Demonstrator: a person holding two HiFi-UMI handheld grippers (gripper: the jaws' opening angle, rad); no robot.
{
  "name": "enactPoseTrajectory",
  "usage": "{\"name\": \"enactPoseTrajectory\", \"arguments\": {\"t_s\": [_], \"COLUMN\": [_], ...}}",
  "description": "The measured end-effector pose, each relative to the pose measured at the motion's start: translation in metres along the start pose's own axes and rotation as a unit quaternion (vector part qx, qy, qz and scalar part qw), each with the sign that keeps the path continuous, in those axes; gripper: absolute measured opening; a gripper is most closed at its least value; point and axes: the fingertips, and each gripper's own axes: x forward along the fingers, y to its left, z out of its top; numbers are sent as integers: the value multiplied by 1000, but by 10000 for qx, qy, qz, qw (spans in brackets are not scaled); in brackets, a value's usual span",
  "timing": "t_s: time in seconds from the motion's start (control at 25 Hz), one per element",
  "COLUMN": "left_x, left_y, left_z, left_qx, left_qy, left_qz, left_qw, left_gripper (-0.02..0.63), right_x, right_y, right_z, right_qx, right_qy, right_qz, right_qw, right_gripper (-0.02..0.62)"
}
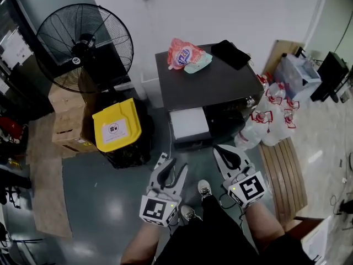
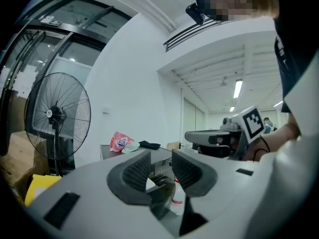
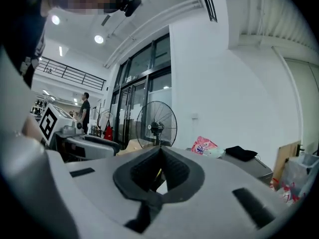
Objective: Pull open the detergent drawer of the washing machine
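At the far left, a black round-caged pedestal fan point(image 1: 83, 48) is standing over brown cardboard boxes point(image 1: 66, 127). Just right of them a black bin with a yellow lid point(image 1: 116, 127) is sitting on the grey-green floor point(image 1: 105, 203).

The left gripper point(image 1: 172, 163) is hovering low in the head view, in front of the machine and touching nothing. In the left gripper view its jaws point(image 2: 161, 167) are standing narrowly apart with nothing between them; only the machine's front is showing through the gap.

The dark grey box-shaped washing machine point(image 1: 209, 84) is standing against the white wall at the centre. A pink-and-white plastic bag point(image 1: 182, 53), a pale green crumpled wrapper point(image 1: 198, 63) and a black folded cloth point(image 1: 230, 54) are lying on its top. A white rectangular panel, seemingly the detergent drawer point(image 1: 188, 124), is sitting at the left of the front, beside the dark control strip; whether it is pulled out I cannot tell.

The right gripper point(image 1: 220, 149) is pointing at the machine's front, near it but apart. In the right gripper view its jaws point(image 3: 159, 156) are pressing together on nothing.

Further right, clear plastic bottles with red labels point(image 1: 270, 115) are crowding the machine's side, and a slatted wooden board point(image 1: 284, 170) is lying on the floor.
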Motion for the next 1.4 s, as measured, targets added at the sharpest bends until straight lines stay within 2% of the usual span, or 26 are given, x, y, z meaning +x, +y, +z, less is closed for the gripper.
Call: {"name": "enactPoseTrajectory", "arguments": {"t_s": [0.12, 0.24, 0.72, 1.08, 1.4], "left_x": [0, 4, 29, 38, 43], "left_y": [-6, -10, -14, -29, -40], "left_z": [1, -5, 6, 2, -1], "left_qx": [49, 154, 103, 142, 146], "left_qy": [27, 53, 48, 135, 175], "left_qz": [-33, -84, 463, 780, 889], "left_qw": [10000, 9998, 9989, 9968, 9958], "left_gripper": [57, 28, 21, 21, 21], "right_x": [-7, -10, -11, -18, -23], "right_y": [4, 3, -18, -38, -47], "right_z": [6, 10, 22, 11, 7], "right_qx": [-60, -88, -203, 127, 273], "right_qy": [3, 4, 57, -15, -48], "right_qz": [32, 81, 600, 880, 999], "right_qw": [10000, 9999, 9980, 9960, 9946], "right_gripper": [0, 2, 4, 5, 5]}}
